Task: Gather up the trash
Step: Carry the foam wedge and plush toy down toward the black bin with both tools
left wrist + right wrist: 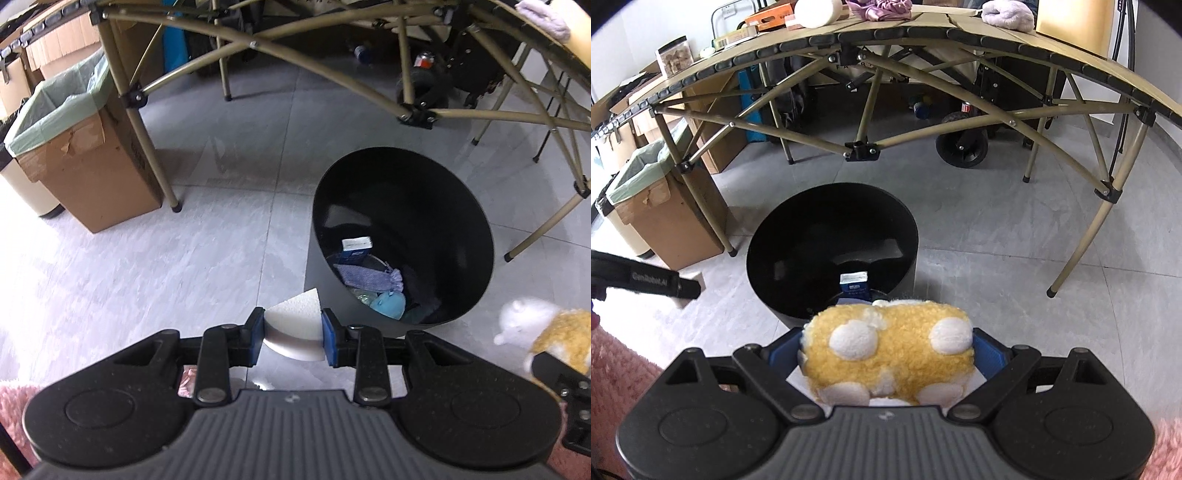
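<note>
Two grippers are loaded at once. Between the blue pads of the left gripper (292, 334) a white wedge-shaped sponge (293, 325) is pinched, its pointed tip projecting toward the floor. The jaws of the right gripper (886, 354) are closed on a yellow plush toy with white spots (886, 354), which is wide enough to fill the gap and hide the pads' inner faces.

Just beyond both loads the black round bin (424, 184) is seen standing on the grey tiled floor (147, 277), in front of the folding table's legs (147, 140). Inside it a small blue-and-white carton (356, 249), a lilac drawstring pouch (364, 278) and a pale blue soft item (388, 304) are already lying at the bottom. From the right wrist view the plush is held near the bin's near rim; from the left wrist view the sponge is held to the left of the rim, not yet over the opening.

A cardboard box lined with a green bag (74, 122) is stood at the left by a table leg.

For a clean drop, the sponge is probably best carried rightward until it is fully over the dark opening before the jaws are parted. The plush should likewise be advanced past the rim, since its bulk could catch on the edge and tip outward.
</note>
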Motion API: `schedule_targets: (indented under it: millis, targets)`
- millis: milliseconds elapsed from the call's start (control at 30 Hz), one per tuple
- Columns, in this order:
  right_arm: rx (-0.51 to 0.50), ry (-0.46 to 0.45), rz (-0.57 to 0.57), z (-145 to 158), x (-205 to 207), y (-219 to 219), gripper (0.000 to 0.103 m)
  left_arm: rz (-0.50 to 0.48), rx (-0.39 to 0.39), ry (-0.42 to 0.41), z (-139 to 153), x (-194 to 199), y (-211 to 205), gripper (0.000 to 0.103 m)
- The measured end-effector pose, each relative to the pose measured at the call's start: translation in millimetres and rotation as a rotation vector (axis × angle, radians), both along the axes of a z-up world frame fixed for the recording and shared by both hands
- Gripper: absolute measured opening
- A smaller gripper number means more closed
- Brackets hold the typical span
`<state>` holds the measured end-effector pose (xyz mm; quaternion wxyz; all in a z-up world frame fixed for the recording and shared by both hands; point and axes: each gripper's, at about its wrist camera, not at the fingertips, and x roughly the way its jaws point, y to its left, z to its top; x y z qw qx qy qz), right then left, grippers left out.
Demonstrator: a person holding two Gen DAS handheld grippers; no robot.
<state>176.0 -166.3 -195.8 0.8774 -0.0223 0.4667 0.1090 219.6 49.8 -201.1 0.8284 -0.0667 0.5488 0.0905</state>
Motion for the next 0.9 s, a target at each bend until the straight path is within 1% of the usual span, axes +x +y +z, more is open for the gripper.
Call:
schedule_targets:
  millis: [333,667,900]
  targets:
    - [0.005,-0.035,0.032,7.0,24.2,10.3,0.093,0.035,-0.005,0.039,-12.7,14.8,5.4,0.033]
    - [0.016,-0.028,0.094,1.3,57.2,35.7,0.093,0.080,-0.029,0.048,-16.0,21.5,17.7,0.033]
    - [0.020,-0.004,0.132,-8.3,77.1,53.5,0.093,0.112,-0.042,0.055,-16.8,25.3,26.7,0.033]
